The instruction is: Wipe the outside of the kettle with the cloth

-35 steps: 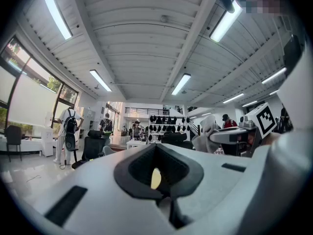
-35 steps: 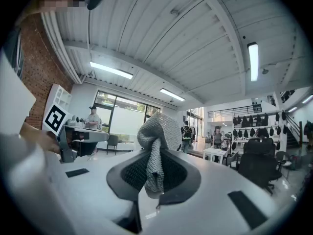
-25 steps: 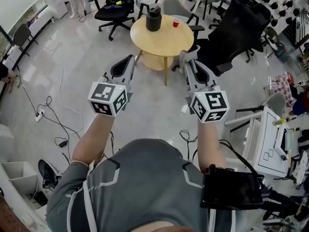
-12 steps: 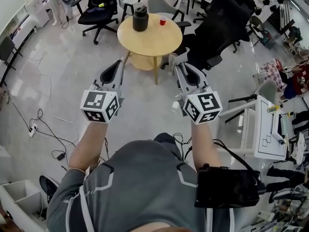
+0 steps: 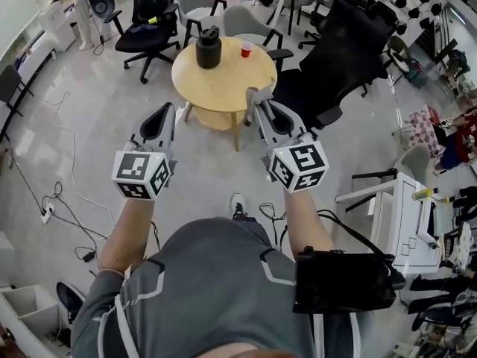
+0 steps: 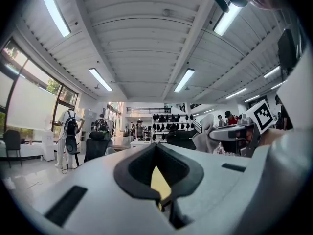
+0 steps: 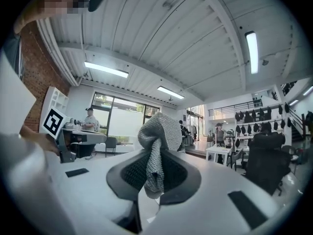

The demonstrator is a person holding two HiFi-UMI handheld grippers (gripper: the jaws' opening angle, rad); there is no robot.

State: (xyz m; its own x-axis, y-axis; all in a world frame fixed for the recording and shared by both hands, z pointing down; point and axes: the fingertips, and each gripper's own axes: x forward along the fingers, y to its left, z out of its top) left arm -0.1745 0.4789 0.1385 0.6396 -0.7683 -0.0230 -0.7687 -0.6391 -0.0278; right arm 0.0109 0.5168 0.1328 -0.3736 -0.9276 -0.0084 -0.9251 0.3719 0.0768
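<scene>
The person stands on the open floor a little way back from a round wooden table [image 5: 223,88], with a gripper held out in each hand and both pointed towards it. The kettle [image 5: 208,48], dark and upright, sits on the far left part of the tabletop, and a small red cup [image 5: 245,48] stands just to its right, apart from it. The right gripper [image 5: 255,97] has its jaws closed on the cloth [image 7: 157,131], a grey knitted piece pinched between them. A bunched fold sticks out past the tips and a narrower tail hangs back inside the hollow of the jaws. The left gripper [image 5: 165,110] has its jaws brought together at the tips and holds nothing; through the gap behind them, in its own view, only a slice of the yellow tabletop shows. Neither tool touches the kettle. It stands well ahead of both, across the table from them. From above, the cloth-bearing right gripper reaches about to the table's near edge, while the left one hangs off to the table's left side, over bare floor. Black office chairs [image 5: 145,21] ring the far side of the table.
</scene>
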